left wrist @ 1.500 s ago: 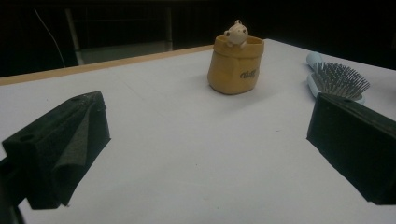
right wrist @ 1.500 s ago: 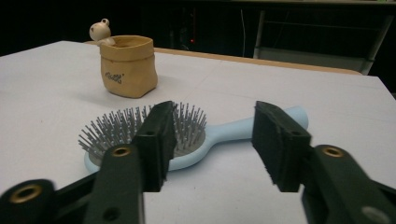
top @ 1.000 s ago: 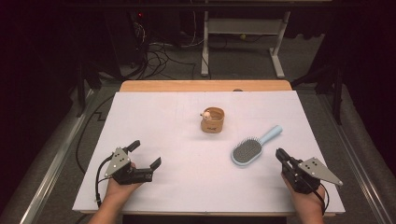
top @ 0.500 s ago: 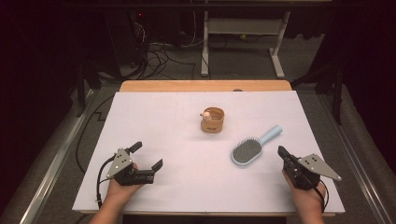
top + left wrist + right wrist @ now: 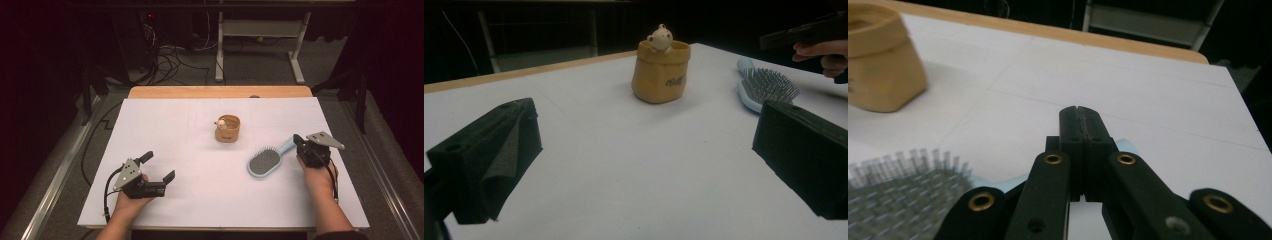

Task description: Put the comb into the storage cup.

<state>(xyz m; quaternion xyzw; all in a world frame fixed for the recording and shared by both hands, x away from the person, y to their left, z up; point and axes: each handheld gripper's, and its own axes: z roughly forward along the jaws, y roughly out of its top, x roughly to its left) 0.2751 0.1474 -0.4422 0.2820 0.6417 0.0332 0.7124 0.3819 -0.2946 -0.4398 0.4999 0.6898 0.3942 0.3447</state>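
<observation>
A light blue hairbrush [image 5: 264,163] lies bristles up, right of the middle of the white table [image 5: 165,125], with its handle pointing to the far right. My right gripper [image 5: 298,139] hovers over the handle's end, shut. In the right gripper view its jaws [image 5: 1081,117] press together with nothing between them, and the blue handle [image 5: 1125,146] shows underneath. A tan pot [image 5: 227,128] with a small bear figure on its rim stands near the table's middle. My left gripper [image 5: 160,166] rests open at the front left, pointing towards the pot [image 5: 660,72] and the brush [image 5: 769,87].
A wooden strip [image 5: 220,92] runs along the table's far edge. Beyond it are cables [image 5: 170,60] on the floor and a white metal frame [image 5: 260,45]. Dark floor surrounds the table on both sides.
My right gripper has moved forward, away from the person, from beside the brush head to the handle's end, staying shut. The left gripper has not moved.
</observation>
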